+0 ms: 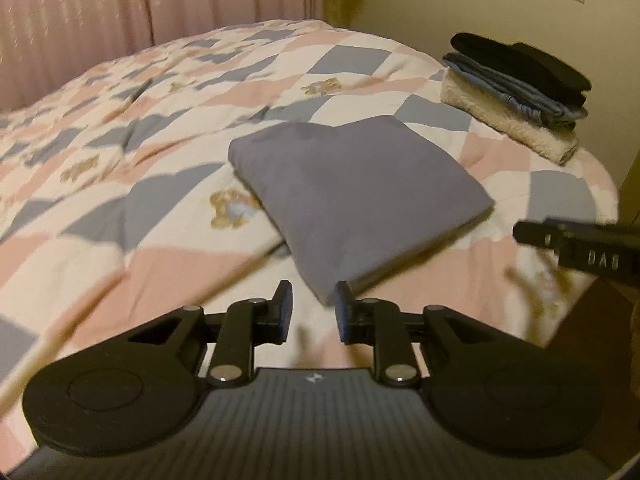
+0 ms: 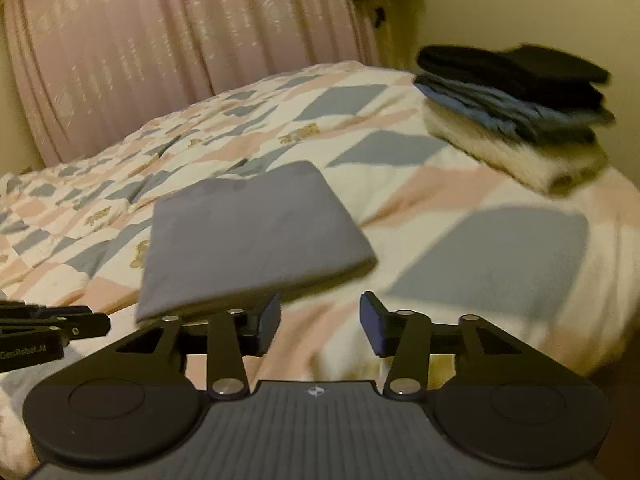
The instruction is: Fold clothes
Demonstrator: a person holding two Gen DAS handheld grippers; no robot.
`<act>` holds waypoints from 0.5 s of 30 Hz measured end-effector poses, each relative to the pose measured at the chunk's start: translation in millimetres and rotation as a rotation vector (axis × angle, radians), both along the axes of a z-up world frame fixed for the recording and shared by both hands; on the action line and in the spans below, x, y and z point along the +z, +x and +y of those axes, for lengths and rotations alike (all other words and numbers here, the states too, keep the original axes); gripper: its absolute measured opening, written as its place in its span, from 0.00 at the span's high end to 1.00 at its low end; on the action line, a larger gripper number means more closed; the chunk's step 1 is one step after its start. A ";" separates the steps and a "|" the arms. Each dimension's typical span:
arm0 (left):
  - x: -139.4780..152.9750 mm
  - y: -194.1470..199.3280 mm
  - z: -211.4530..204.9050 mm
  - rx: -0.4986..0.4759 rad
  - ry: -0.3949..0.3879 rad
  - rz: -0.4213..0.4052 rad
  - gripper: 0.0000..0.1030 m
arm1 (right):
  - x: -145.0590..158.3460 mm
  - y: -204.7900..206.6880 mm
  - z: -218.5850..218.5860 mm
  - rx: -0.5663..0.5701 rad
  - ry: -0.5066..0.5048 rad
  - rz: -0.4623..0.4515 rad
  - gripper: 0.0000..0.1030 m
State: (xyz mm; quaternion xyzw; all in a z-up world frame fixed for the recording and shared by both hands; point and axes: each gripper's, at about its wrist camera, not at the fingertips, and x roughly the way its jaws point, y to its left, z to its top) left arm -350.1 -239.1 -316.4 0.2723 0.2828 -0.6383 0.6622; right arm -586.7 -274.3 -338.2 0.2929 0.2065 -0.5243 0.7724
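The left gripper (image 2: 32,350) reads "GenRobot.AI" (the right gripper (image 1: 600,260) shows "DAS").

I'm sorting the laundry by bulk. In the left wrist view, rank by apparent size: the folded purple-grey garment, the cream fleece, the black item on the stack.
1. Folded purple-grey garment, clearly largest, though it is also nearest the camera.
2 and 3. Cream fleece and black item: these look similar in extent, and the fleece is partly covered, so I won't rank them.

Both grippers matte black w/ silver pivot screws, blue-ish pads (image 2: 376,326), ribbed grey housing; markings blurry.
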 end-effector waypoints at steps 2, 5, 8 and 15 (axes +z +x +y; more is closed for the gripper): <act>4.8 -1.3 12.9 0.013 0.008 0.012 0.73 | 2.9 -3.2 15.8 -0.013 0.021 -0.030 0.46; 16.3 -5.6 33.1 0.009 -0.014 0.010 0.70 | 9.7 -5.9 32.6 -0.025 0.022 -0.035 0.39; 28.1 -9.9 50.7 0.006 -0.040 0.006 0.65 | 22.7 -7.3 49.6 -0.044 -0.002 -0.026 0.29; 51.0 -13.9 88.1 0.003 -0.103 -0.001 0.59 | 43.8 -6.1 76.9 -0.089 -0.026 -0.026 0.16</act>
